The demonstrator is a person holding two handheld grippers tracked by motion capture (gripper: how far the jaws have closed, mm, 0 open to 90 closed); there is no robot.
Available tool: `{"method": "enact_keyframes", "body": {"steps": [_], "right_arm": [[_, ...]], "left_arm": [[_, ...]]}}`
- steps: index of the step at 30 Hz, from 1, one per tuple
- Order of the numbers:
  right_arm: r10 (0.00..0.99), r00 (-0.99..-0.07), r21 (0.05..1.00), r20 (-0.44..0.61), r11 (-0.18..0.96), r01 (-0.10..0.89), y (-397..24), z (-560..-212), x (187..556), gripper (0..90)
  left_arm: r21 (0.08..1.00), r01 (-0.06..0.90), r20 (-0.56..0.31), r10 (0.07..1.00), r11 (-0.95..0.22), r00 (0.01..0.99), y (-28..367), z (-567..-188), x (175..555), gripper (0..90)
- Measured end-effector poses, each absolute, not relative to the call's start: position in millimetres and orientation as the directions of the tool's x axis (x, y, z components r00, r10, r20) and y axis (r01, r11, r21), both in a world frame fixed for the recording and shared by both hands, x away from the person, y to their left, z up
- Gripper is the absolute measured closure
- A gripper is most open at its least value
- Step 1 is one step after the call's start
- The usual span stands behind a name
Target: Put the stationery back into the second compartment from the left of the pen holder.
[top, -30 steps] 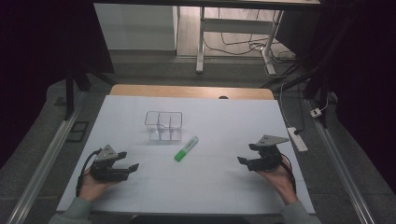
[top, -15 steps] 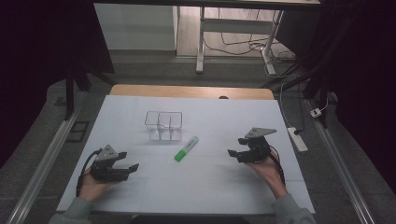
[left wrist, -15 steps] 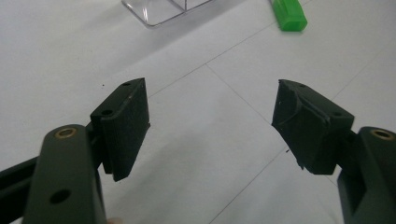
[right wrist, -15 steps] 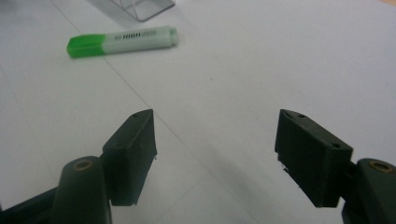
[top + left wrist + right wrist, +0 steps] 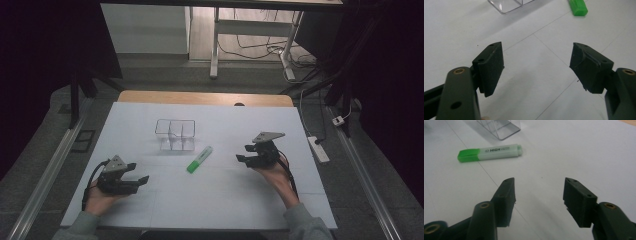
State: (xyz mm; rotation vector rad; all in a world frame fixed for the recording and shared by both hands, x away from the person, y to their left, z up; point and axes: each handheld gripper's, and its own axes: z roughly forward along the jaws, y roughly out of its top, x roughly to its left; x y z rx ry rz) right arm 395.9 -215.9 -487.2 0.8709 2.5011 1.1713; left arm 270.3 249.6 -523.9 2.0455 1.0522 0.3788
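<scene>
My right gripper (image 5: 241,154): jaws spread, empty, above the white table (image 5: 250,125). Green highlighter (image 5: 199,159) lies flat at its 9 o'clock, clear divided box (image 5: 175,134) beyond. Left gripper (image 5: 141,172) likewise gaping, empty.

The high view is dim and grainy, with black surroundings; only the white sheet-covered table (image 5: 225,195) reads bright. In both gripper views light falls softly from above, casting faint shadows beneath the jaws. The near jaws blur slightly, while the green-capped plastic highlighter (image 5: 489,152) ahead of the right gripper's jaws stays legible.
</scene>
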Motion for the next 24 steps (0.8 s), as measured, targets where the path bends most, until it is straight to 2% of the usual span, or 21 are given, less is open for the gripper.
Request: {"method": "enact_keyframes", "body": {"steps": [7, 9, 10, 11, 12, 15, 24], "right_arm": [[0.595, -0.804, 0.770, 0.012, 0.507, 0.387, -198.7, -487.1, 403.3, 59.8], [0.589, -0.808, 0.768, 0.009, 0.514, 0.383, -194.2, -487.1, 405.6, 66.8], [0.584, -0.812, 0.764, 0.007, 0.520, 0.381, -190.1, -487.9, 408.6, 74.6], [0.581, -0.814, 0.763, 0.010, 0.521, 0.382, -187.8, -488.6, 410.2, 78.2], [0.581, -0.814, 0.763, 0.010, 0.521, 0.382, -187.8, -488.6, 410.2, 78.2], [0.570, -0.821, 0.760, 0.009, 0.530, 0.376, -181.1, -491.1, 414.9, 87.9], [0.548, -0.836, 0.747, 0.033, 0.542, 0.385, -156.7, -498.1, 428.7, 88.8]], "left_arm": [[0.758, 0.552, -0.086, 0.786, -0.348, 0.613, 249.0, -524.3, 270.5, 26.8], [0.756, 0.553, -0.085, 0.785, -0.350, 0.613, 248.9, -524.4, 270.7, 26.8], [0.756, 0.553, -0.085, 0.785, -0.350, 0.613, 248.7, -524.4, 270.7, 26.8], [0.756, 0.553, -0.085, 0.785, -0.350, 0.613, 248.6, -524.4, 270.6, 26.8], [0.756, 0.553, -0.085, 0.785, -0.350, 0.614, 248.5, -524.3, 270.5, 26.8], [0.756, 0.553, -0.085, 0.785, -0.350, 0.613, 248.4, -524.3, 270.3, 26.8], [0.752, 0.554, -0.081, 0.785, -0.357, 0.615, 247.6, -525.2, 271.0, 26.8]]}}
